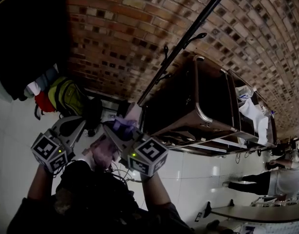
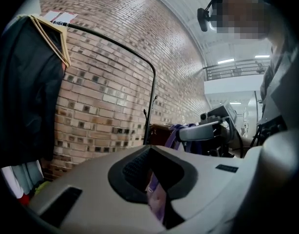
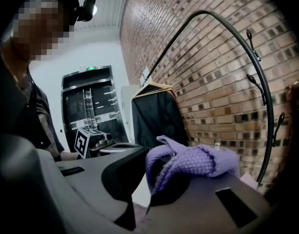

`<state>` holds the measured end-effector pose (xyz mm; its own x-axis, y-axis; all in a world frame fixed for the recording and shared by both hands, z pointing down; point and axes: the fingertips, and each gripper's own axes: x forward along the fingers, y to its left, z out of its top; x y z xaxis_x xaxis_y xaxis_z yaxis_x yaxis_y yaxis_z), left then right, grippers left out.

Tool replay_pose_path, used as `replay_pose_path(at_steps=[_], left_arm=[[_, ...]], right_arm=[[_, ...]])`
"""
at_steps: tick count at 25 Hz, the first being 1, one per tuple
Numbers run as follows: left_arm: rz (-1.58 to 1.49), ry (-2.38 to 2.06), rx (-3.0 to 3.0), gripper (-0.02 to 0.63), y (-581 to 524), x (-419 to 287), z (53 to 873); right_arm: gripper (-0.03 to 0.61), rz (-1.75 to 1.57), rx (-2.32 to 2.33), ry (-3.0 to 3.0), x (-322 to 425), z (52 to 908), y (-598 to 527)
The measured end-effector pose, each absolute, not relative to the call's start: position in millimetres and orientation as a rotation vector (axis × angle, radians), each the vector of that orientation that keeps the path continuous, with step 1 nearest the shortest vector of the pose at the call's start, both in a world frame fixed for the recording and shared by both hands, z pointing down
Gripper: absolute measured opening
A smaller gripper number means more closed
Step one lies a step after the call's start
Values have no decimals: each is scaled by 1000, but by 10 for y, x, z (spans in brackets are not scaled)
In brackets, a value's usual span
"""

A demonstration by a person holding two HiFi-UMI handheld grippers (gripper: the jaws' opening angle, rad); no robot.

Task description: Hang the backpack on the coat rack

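Note:
A purple backpack (image 1: 104, 150) hangs between my two grippers, low in the head view. My left gripper (image 1: 77, 125) is shut on a fold of its purple fabric (image 2: 157, 200). My right gripper (image 1: 116, 127) is shut on its woven purple strap (image 3: 191, 164), which bunches over the jaws. The black coat rack (image 1: 188, 33) stands just ahead against the brick wall, its curved pole (image 3: 227, 26) rising above the strap. Its hooks (image 3: 254, 84) are bare. In the left gripper view, the right gripper (image 2: 208, 129) holds the strap next to the pole (image 2: 153, 99).
A black garment (image 2: 28, 91) on wooden hangers hangs at the left. A green backpack (image 1: 66, 95) and a red item (image 1: 44, 103) lie below it. A brown cabinet (image 1: 203, 101) stands right of the rack. A person (image 1: 271, 179) stands at the far right.

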<state>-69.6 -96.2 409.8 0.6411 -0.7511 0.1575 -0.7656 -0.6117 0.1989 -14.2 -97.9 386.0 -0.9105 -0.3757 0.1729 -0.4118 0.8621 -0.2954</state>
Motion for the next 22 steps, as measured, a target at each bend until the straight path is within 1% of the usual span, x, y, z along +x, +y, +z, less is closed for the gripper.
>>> replay_pose_path(at_steps=[10, 17, 22], left_arm=[[92, -1118, 2669, 40, -1772, -410, 4211], [30, -1056, 2706, 40, -2704, -307, 4177], [20, -1003, 2726, 40, -3272, -237, 4152]], right_arm=[[12, 476, 625, -2911, 21, 3807, -1772], [11, 485, 604, -2908, 14, 3754, -2472], [11, 447, 608, -2929, 36, 3526, -3100]])
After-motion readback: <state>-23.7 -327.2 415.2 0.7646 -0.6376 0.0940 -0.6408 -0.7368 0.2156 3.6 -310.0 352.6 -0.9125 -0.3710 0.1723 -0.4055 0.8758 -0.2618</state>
